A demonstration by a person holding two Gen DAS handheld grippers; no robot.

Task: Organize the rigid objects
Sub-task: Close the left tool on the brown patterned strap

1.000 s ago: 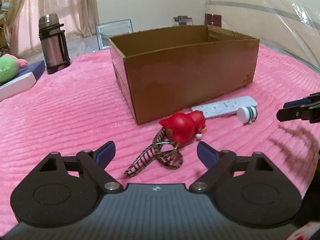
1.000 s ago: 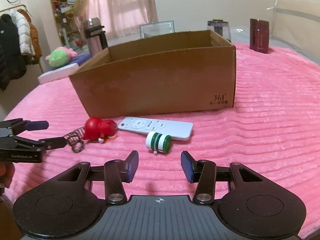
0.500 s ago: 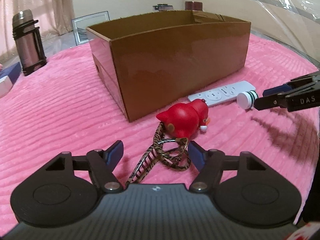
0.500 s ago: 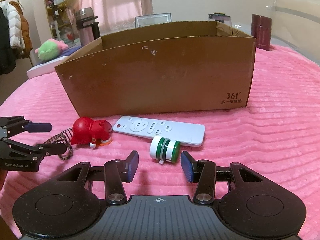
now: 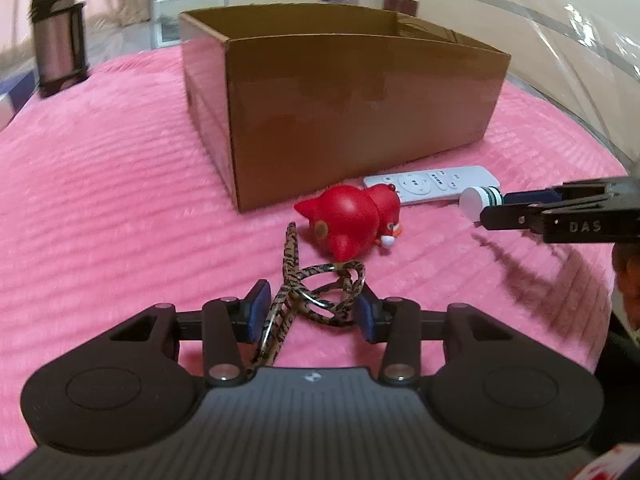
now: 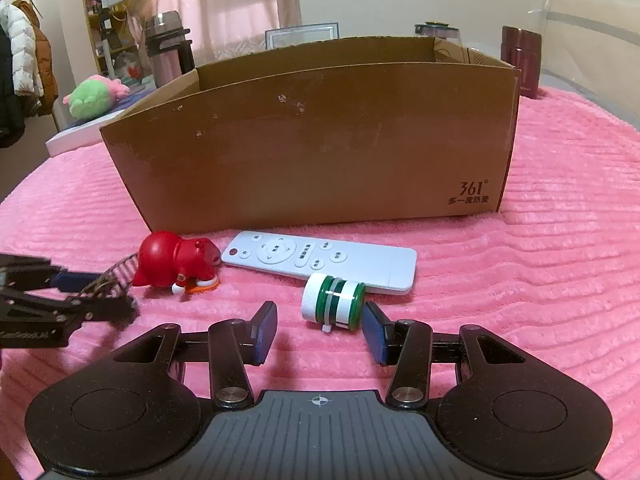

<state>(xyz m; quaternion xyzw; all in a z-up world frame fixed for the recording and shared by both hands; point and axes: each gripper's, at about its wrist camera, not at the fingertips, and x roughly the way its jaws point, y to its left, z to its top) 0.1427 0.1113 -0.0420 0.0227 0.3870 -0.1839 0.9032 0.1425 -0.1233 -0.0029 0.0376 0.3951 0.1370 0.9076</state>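
Both my grippers have closed in since a second ago. My left gripper (image 5: 310, 310) has its jaws spread around the patterned lanyard (image 5: 316, 292) of the red toy (image 5: 352, 220). My right gripper (image 6: 318, 330), jaws spread, flanks the green-and-white bottle (image 6: 334, 300) lying sideways, cap leftward, beside the remote (image 6: 316, 260).

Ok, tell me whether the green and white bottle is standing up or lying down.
Lying down. The green and white bottle rests on its side on the pink blanket, white cap pointing left, just ahead of the open right gripper.
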